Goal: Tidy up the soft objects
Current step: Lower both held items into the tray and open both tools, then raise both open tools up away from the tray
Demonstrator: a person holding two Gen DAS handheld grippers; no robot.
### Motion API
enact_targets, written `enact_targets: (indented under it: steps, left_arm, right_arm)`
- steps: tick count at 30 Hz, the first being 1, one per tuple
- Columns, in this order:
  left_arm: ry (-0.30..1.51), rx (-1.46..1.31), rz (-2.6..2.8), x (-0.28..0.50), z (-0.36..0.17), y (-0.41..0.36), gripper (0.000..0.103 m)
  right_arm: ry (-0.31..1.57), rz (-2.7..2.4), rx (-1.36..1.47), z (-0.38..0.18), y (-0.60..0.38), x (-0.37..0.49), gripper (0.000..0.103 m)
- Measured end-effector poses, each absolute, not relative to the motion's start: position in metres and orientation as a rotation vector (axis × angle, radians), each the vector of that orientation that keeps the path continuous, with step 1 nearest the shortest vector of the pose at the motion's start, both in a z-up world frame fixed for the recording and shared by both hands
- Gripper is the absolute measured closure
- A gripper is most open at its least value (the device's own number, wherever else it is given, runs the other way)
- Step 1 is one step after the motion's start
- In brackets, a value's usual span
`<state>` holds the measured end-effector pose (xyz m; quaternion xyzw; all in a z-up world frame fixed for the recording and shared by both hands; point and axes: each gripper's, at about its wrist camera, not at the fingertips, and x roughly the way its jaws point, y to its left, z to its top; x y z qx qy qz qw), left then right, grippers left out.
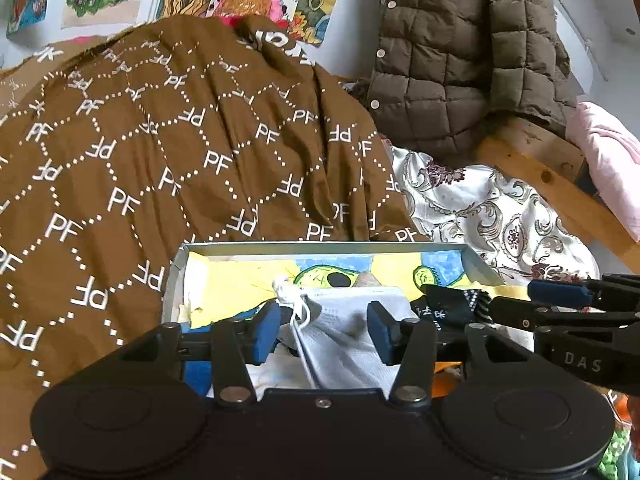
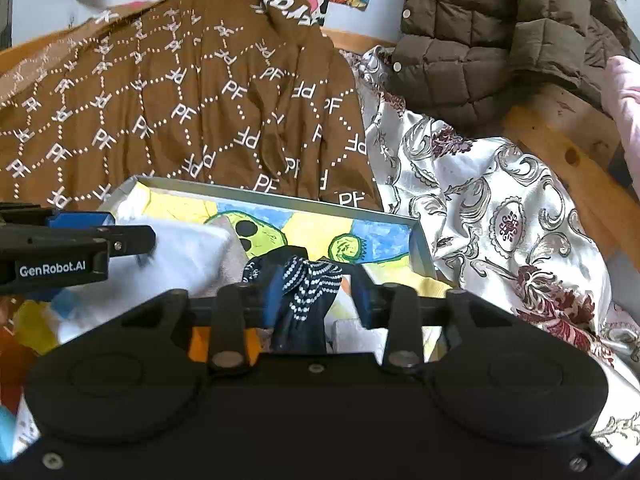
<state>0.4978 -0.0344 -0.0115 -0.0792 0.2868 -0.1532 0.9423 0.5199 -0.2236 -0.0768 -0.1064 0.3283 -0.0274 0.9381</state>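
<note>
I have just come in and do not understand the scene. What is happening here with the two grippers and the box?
A person is sorting soft things into a shallow box on a bed, with a gripper in each hand. The left gripper stands open around a white cloth item in the box. The right gripper has a dark dotted sock between its pads, which do not seem to press it. A brown patterned blanket lies behind.

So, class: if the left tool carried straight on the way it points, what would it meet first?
Probably the white sock lying between the left tool fingers, over the painted floor of the grey box; depth is hard to judge.
</note>
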Motion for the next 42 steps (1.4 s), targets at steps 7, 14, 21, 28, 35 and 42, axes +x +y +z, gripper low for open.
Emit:
enact_targets:
  steps: [7,14,21,28,35,42]
  left_arm:
    - [0.528,-0.134,-0.298,0.464,0.004,-0.03,0.029]
    - [0.464,-0.071,-0.281,0.421,0.026,-0.027,0.018]
    - [0.408,-0.071,-0.269,0.372,0.044,-0.021,0.007]
    - [0.365,-0.018,-0.295,0.314,0.055,-0.018,0.004]
    - [0.358,-0.018,-0.287,0.273,0.071,-0.016,0.003]
    - [0.332,-0.012,-0.286,0.228,0.08,-0.015,0.003]
  right_arm:
    - [0.624,-0.057,-0.165,-0.053,-0.229,0.484,0.054]
    - [0.584,-0.049,-0.099,-0.028,-0.242,0.439,0.041]
    - [0.536,-0.022,-0.033,-0.002,-0.257,0.383,0.025]
    - [0.493,0.012,-0.011,0.016,-0.263,0.32,0.013]
    - [0.469,0.026,0.003,0.028,-0.264,0.262,0.007]
    - [0.436,0.04,0.021,0.04,-0.262,0.209,0.002]
